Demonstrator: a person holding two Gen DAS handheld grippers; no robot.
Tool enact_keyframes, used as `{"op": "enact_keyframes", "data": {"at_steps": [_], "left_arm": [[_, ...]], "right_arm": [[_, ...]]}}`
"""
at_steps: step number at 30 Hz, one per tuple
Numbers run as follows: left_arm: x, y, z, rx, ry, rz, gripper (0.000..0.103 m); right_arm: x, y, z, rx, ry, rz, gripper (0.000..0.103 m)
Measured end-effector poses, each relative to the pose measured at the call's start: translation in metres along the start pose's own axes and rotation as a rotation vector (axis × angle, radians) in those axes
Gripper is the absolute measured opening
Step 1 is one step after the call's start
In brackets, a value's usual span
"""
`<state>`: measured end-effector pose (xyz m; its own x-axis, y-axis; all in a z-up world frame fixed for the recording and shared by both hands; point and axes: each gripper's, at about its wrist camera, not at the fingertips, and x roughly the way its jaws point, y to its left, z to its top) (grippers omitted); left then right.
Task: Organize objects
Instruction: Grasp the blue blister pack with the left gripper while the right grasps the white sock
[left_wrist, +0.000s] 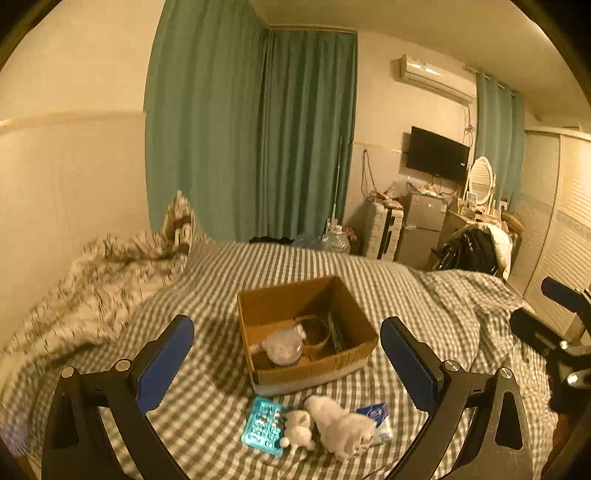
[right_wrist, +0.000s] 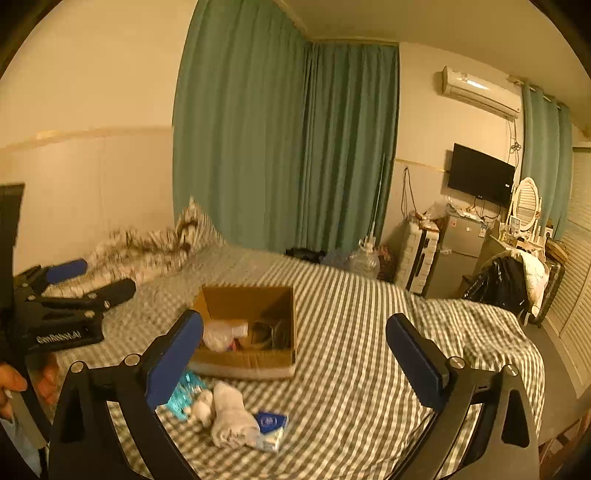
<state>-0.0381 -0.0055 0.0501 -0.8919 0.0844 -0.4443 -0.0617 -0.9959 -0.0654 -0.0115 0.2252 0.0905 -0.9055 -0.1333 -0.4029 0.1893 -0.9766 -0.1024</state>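
Observation:
An open cardboard box (left_wrist: 306, 328) sits on the checked bed, also in the right wrist view (right_wrist: 247, 325). It holds a round clear container (left_wrist: 284, 347) and a coiled strap (left_wrist: 314, 330). In front of the box lie a teal blister pack (left_wrist: 264, 424), a white plush toy (left_wrist: 332, 424) and a blue-and-white tissue packet (left_wrist: 378, 421); the same plush (right_wrist: 231, 417) and packet (right_wrist: 271, 426) show in the right wrist view. My left gripper (left_wrist: 288, 369) is open and empty above these items. My right gripper (right_wrist: 295, 362) is open and empty to the right of the box.
A crumpled blanket and pillow (left_wrist: 110, 266) lie at the bed's left by the wall. Beyond the bed's far edge stand a water jug (left_wrist: 334, 240), a suitcase (left_wrist: 382, 236), a small fridge (left_wrist: 421, 229) and a chair with clothes (left_wrist: 476, 247).

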Motion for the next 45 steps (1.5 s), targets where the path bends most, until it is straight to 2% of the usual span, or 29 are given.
{"op": "enact_keyframes", "data": {"at_steps": [3, 10, 14, 18, 24, 28, 31, 32, 34, 35, 37, 38, 39, 41, 44, 45], "left_arm": [[0.015, 0.003, -0.027, 0.022, 0.031, 0.062, 0.103], [0.052, 0.022, -0.077, -0.001, 0.142, 0.07, 0.103], [0.072, 0.026, -0.102, 0.038, 0.2, 0.104, 0.103], [0.091, 0.033, -0.121, 0.051, 0.239, 0.116, 0.103], [0.121, 0.046, -0.142, -0.004, 0.33, 0.105, 0.103], [0.135, 0.039, -0.154, 0.038, 0.362, 0.091, 0.103], [0.149, 0.032, -0.162, 0.085, 0.393, 0.112, 0.103], [0.153, 0.03, -0.163, 0.1, 0.4, 0.118, 0.103], [0.161, 0.027, -0.166, 0.125, 0.416, 0.127, 0.103], [0.165, 0.025, -0.168, 0.133, 0.426, 0.128, 0.103], [0.175, 0.022, -0.172, 0.157, 0.444, 0.139, 0.103], [0.18, 0.018, -0.174, 0.177, 0.451, 0.151, 0.103], [0.185, 0.016, -0.174, 0.195, 0.456, 0.161, 0.103], [0.192, 0.011, -0.177, 0.226, 0.468, 0.167, 0.103], [0.206, -0.001, -0.184, 0.278, 0.509, 0.122, 0.103], [0.213, -0.009, -0.192, 0.325, 0.548, 0.099, 0.103]], "right_arm": [[0.017, 0.011, -0.022, -0.02, 0.034, -0.006, 0.1], [0.061, 0.026, -0.066, 0.01, 0.115, 0.035, 0.1], [0.09, 0.037, -0.092, 0.019, 0.183, 0.048, 0.1], [0.118, 0.043, -0.116, 0.035, 0.255, 0.067, 0.1], [0.152, 0.056, -0.143, 0.003, 0.331, 0.069, 0.1], [0.173, 0.062, -0.156, 0.006, 0.383, 0.104, 0.1], [0.187, 0.07, -0.166, -0.003, 0.43, 0.149, 0.099], [0.192, 0.072, -0.171, -0.016, 0.451, 0.156, 0.098], [0.2, 0.077, -0.18, -0.033, 0.497, 0.185, 0.086], [0.205, 0.078, -0.185, -0.029, 0.521, 0.211, 0.075], [0.206, 0.077, -0.188, -0.012, 0.523, 0.231, 0.069], [0.205, 0.075, -0.187, -0.006, 0.515, 0.231, 0.061], [0.203, 0.071, -0.185, 0.007, 0.507, 0.24, 0.057], [0.197, 0.059, -0.179, 0.049, 0.481, 0.24, 0.055], [0.19, 0.045, -0.173, 0.081, 0.458, 0.234, 0.055], [0.188, 0.042, -0.171, 0.089, 0.452, 0.23, 0.055]]}}
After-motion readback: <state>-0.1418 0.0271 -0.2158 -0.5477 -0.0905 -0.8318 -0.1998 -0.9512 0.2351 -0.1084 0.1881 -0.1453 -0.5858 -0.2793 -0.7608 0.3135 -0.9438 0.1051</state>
